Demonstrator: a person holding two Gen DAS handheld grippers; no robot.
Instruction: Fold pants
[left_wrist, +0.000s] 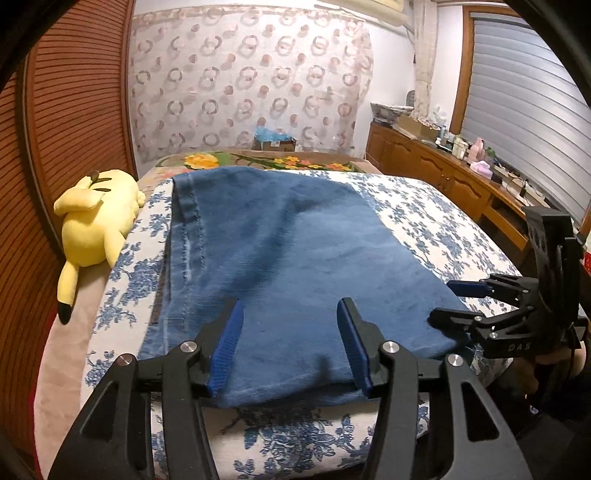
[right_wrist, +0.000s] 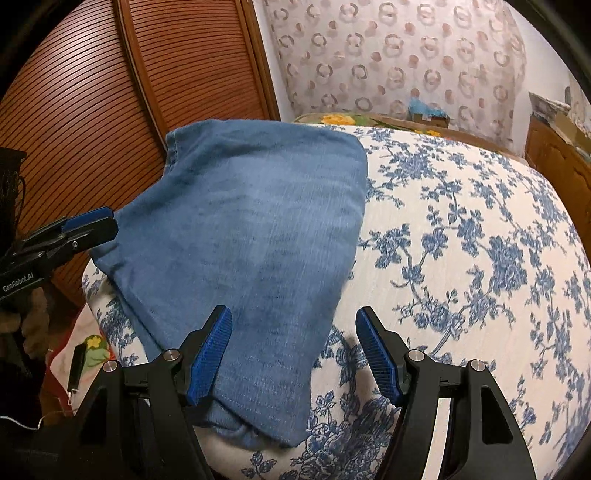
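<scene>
Over folded jeans, both tongs tilt down, agape.

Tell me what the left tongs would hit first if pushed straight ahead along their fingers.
Most likely the folded blue pants: the left tongs stand open and angled down over the near edge, so they should meet denim before the floral bedcover. Depth is uncertain.

- We take the bed, with its blue-flowered white cover, as our landmark.
- Left of it we see slatted wooden doors.
- Behind it hangs a ring-patterned curtain.
- Right of it stands a cluttered wooden cabinet beneath a shuttered window.
</scene>
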